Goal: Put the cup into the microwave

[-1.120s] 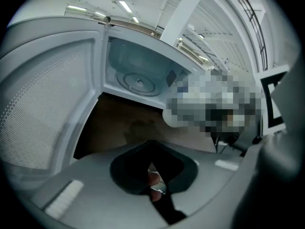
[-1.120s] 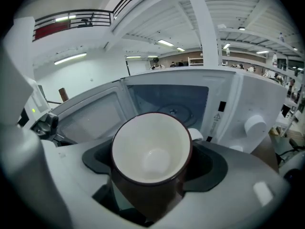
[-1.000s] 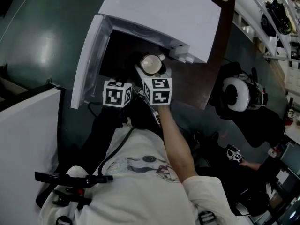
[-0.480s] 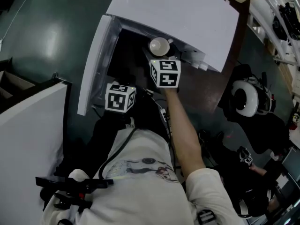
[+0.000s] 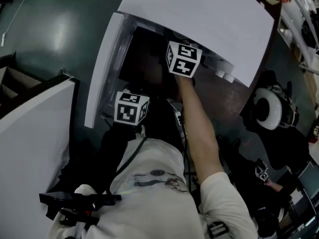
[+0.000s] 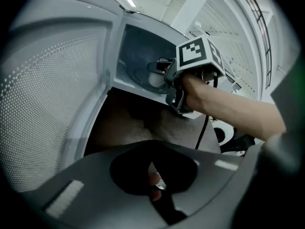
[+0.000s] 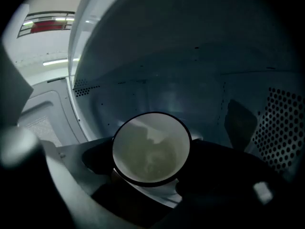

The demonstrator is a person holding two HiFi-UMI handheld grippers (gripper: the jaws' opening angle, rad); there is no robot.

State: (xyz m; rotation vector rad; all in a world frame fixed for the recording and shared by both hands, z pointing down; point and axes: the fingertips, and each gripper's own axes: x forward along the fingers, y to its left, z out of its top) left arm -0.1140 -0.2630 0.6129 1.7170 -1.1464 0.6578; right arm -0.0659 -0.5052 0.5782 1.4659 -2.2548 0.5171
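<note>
The white microwave [image 5: 199, 19] stands with its door [image 5: 102, 68] swung open to the left. My right gripper [image 7: 151, 178] is shut on a white cup [image 7: 151, 147] with a dark rim, upright and empty, held inside the cavity [image 7: 190, 80]. From the left gripper view the cup [image 6: 155, 79] shows just past the cavity mouth, ahead of the right gripper [image 6: 167, 78]. In the head view only the right marker cube [image 5: 183, 59] shows at the opening; the cup is hidden. My left gripper [image 6: 155, 194] hangs shut and empty below the door [image 6: 52, 94], its cube [image 5: 131, 108] near my body.
The microwave sits on a dark brown table [image 5: 227, 101]. A white round headset [image 5: 271, 108] lies on the floor to the right. A white partition [image 5: 30, 148] stands at the left. Perforated walls [image 7: 281, 123] line the cavity's sides.
The right gripper has carried the cup forward from in front of the microwave into its cavity, out of the head view's sight. The left gripper has stayed put.
</note>
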